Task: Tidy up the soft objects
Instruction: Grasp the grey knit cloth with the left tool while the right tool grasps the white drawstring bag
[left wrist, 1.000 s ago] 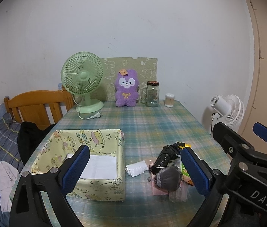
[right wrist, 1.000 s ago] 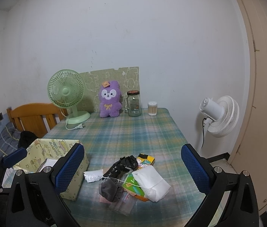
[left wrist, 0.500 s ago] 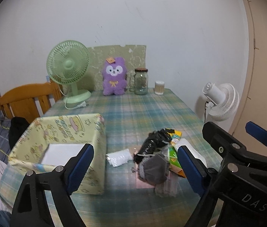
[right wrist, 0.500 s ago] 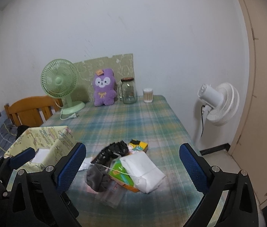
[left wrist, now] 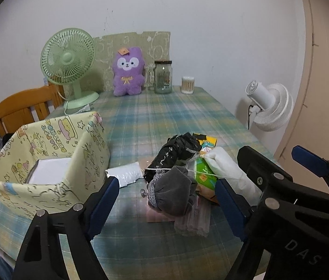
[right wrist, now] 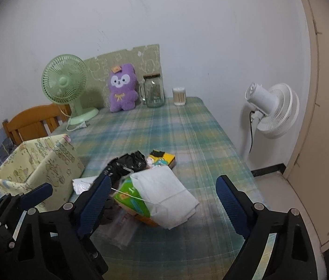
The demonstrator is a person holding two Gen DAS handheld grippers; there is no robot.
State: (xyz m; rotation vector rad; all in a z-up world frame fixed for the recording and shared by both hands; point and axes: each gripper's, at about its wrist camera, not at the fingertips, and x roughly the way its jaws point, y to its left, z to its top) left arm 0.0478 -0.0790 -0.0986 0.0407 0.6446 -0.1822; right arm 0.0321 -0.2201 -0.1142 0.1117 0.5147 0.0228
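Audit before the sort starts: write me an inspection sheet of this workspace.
Surface: table under a plaid cloth.
Job's things: yellow bin, open; white sheet inside. Beside it a pile: grey pouch, black bag, white bag, green pack, yellow box, small white packet.
Clutter: purple plush, jar, swab tub, green fan at the far edge.
Grippers: left gripper and right gripper both closing, nothing gripped, pile between the jaws.
Cables: green fan's plug loose on the cloth; white fan's cord hangs.
Surroundings: white fan, wooden chair, door.
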